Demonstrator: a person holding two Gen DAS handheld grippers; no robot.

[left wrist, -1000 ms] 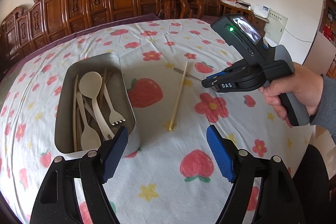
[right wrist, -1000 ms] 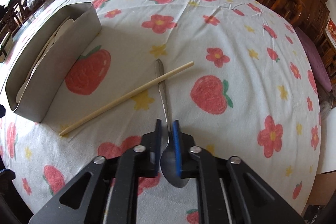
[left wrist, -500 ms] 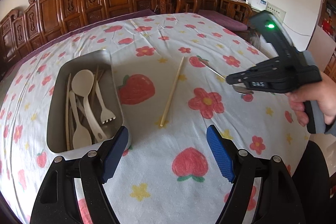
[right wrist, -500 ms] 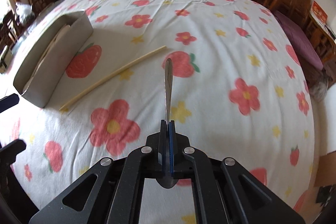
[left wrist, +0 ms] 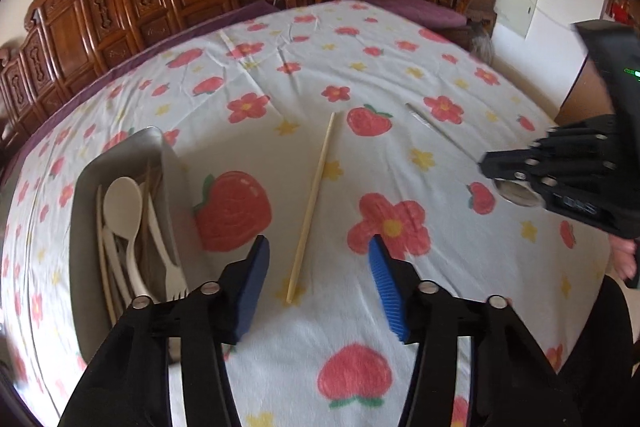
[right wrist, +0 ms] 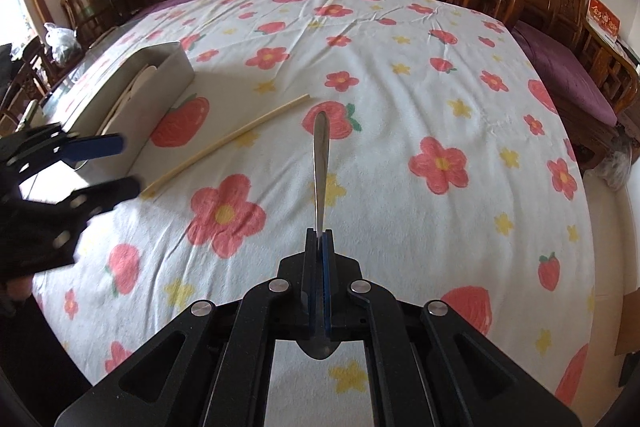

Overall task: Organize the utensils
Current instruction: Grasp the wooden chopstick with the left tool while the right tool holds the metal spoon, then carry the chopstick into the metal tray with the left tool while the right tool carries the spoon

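Between the closing jaws of the left gripper (left wrist: pixel 316 267), the near end of a wooden chopstick (left wrist: pixel 314 207) is framed on the flowered tablecloth (left wrist: pixel 400 67), not yet touched. A metal spoon (right wrist: pixel 321 163) is clamped in the right gripper (right wrist: pixel 319 243), handle pointing forward. Beside the chopstick, pale utensils (left wrist: pixel 124 227) are held in a metal tray (left wrist: pixel 172 179).

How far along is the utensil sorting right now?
Done: pale spoons and a fork lie in the metal tray. In hand: the right gripper holds a metal spoon off the cloth. Left: one chopstick, with the left gripper closing above it.
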